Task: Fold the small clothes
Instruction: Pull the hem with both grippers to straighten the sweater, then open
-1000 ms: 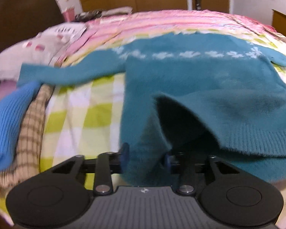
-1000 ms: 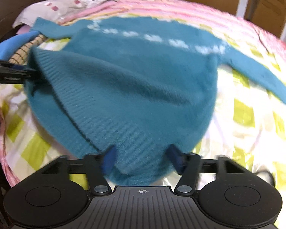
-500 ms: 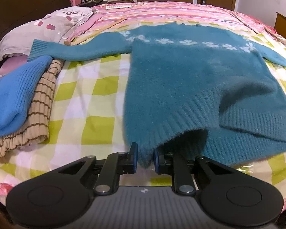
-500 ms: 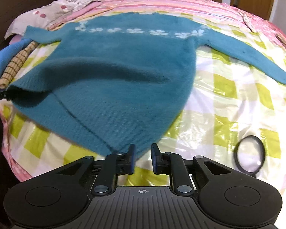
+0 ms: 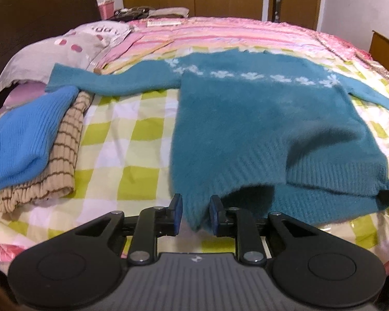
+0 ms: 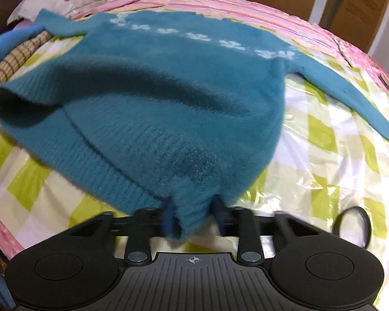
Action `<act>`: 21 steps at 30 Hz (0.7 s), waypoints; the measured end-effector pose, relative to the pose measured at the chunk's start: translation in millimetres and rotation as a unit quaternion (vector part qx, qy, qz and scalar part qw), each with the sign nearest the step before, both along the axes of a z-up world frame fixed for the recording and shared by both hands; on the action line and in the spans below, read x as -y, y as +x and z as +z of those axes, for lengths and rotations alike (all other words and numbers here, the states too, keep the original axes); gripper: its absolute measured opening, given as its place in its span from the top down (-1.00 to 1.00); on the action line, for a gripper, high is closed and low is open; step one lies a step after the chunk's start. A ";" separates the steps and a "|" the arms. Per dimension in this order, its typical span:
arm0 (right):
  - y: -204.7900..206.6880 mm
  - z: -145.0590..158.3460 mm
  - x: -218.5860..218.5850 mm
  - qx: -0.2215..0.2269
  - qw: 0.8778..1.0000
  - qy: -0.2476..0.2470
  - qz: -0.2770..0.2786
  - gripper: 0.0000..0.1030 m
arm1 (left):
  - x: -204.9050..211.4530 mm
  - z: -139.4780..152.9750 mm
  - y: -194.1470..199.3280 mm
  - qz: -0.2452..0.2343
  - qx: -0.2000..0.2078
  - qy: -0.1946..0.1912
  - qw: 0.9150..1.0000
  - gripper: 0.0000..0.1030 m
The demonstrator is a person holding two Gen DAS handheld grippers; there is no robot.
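A fuzzy teal knit sweater with a white snowflake band (image 5: 267, 119) lies spread on the yellow-checked bed cover (image 5: 132, 140), sleeves out left and right. The left gripper (image 5: 193, 213), jaws opening slightly, holds the near-left hem corner between its pads; the right gripper (image 6: 193, 216), jaws closing, pinches the near-right corner. The step looks like lifting the hem; next, both corners likely travel together toward the far neckline.
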State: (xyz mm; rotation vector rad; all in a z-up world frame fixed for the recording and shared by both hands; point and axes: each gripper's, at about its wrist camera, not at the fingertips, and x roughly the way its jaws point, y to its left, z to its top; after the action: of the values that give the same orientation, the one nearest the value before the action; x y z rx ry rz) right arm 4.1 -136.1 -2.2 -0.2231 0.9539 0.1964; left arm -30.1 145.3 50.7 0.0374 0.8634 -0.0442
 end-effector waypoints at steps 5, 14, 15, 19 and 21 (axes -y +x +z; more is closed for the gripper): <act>-12.9 21.5 26.5 0.003 0.998 0.042 -0.036 0.76 | 2.7 10.2 -1.7 -0.017 0.024 -0.021 0.999 0.35; -24.7 16.5 44.3 -0.044 0.996 0.045 -0.067 0.94 | 40.5 -20.6 24.1 -0.072 -0.002 -0.013 0.997 0.21; -25.4 16.0 46.1 -0.049 0.995 0.043 -0.072 0.94 | 44.7 -24.9 27.7 -0.077 -0.008 -0.013 0.997 0.21; -32.4 34.6 52.2 -0.025 0.997 0.022 -0.075 0.74 | 49.6 -25.2 31.8 -0.089 -0.006 -0.016 0.996 0.21; -33.2 42.2 50.3 -0.015 0.997 0.035 -0.073 0.69 | 46.0 -20.0 31.7 -0.089 0.002 -0.026 0.996 0.21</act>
State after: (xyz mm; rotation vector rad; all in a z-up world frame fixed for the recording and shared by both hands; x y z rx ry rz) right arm -29.1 -186.3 40.0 -0.0845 0.9872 0.0984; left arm 1.6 99.3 30.7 0.0652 0.8533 -0.2333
